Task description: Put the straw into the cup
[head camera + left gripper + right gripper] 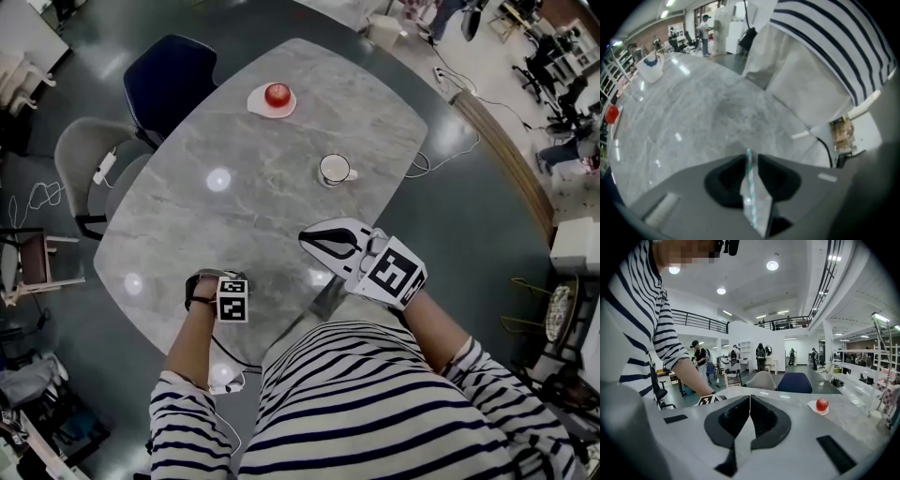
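A white straw with teal stripes (750, 185) runs along the seam between the jaws of my left gripper (751, 158), which are shut on it just above the marble table. In the head view that gripper (210, 280) points steeply down near the table's near left edge, and the straw itself is hidden there. The white cup (334, 170) stands upright right of the table's middle, well away from the left gripper; it also shows far off as the cup (650, 66). My right gripper (316, 243) hovers near the front edge, jaws together (750, 397) and empty.
A red apple (277, 94) lies on a small white plate (258, 101) at the table's far side, also seen as the apple (822, 404). A dark blue chair (169, 70) and a grey chair (89, 155) stand at the left. The table edge (281, 352) is close to my body.
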`<state>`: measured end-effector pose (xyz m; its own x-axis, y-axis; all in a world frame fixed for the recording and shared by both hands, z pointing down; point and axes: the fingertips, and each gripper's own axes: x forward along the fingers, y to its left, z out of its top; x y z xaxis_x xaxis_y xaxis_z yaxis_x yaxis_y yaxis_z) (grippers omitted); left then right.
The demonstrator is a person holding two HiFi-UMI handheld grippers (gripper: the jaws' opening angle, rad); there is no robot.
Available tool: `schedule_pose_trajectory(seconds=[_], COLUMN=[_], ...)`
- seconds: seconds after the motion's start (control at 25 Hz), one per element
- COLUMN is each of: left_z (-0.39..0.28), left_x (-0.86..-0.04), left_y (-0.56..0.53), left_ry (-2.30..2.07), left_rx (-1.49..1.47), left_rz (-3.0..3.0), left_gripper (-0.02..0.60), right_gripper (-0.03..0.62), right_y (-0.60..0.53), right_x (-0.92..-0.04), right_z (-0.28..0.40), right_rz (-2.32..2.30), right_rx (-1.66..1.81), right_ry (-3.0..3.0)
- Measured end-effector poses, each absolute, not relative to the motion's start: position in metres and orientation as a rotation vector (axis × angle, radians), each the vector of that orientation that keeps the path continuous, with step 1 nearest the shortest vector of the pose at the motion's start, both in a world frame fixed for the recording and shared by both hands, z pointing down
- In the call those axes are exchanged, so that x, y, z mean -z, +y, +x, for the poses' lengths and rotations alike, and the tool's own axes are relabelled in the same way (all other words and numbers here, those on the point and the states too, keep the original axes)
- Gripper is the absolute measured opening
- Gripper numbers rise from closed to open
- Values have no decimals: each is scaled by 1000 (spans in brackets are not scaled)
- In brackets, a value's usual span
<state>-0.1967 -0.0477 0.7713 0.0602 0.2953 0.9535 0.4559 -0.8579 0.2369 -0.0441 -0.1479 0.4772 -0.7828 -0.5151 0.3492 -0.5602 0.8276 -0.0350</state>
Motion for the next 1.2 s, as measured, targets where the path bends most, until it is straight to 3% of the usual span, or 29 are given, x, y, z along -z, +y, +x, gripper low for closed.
schedule_pose_trajectory(seconds=[0.44, 1.2], left_z=[-194, -179], left_x=[-775, -761], left_y=[-55, -76], left_ry=[-827, -487], left_rx=[2004, 1956], left_rz=[-2118, -2386], left_gripper=[33, 28], right_gripper=[7, 6], right_y=[-149, -150], right_x=[-478, -482], right_z=[-43, -39], right_rz=[818, 843], right_rx=[-189, -210], right_ry=[-2685, -2683])
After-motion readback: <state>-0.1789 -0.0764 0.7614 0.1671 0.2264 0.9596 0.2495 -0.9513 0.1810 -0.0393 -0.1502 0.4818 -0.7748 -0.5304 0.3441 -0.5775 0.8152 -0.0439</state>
